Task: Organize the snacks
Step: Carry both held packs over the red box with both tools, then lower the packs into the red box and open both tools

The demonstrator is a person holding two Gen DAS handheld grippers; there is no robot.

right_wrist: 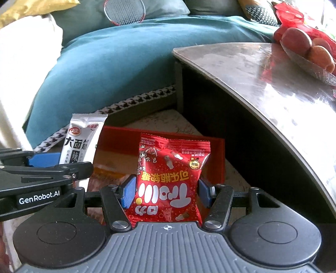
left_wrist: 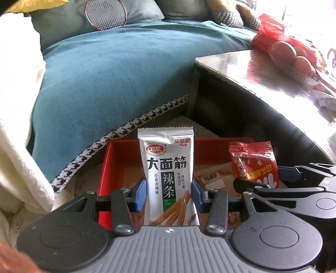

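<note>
My left gripper (left_wrist: 169, 194) is shut on a silver spicy-strip snack packet (left_wrist: 167, 168), held upright between its blue pads. My right gripper (right_wrist: 166, 191) is shut on a red cola-gummy bag (right_wrist: 170, 178), which stands upside down. Both packets hang above an open red box (left_wrist: 107, 168) on the floor; the box (right_wrist: 218, 159) holds at least one other wrapped snack. In the left wrist view the red bag (left_wrist: 255, 166) shows to the right. The silver packet (right_wrist: 84, 140) and the left gripper's arm show at the left of the right wrist view.
A teal-covered sofa (left_wrist: 109, 84) with a houndstooth hem lies behind the box, with a badminton racket (left_wrist: 105, 14) on it. A glossy low table (left_wrist: 273, 84) rises to the right, carrying fruit in a red bag (right_wrist: 302, 46). White fabric (left_wrist: 19, 126) bulges at the left.
</note>
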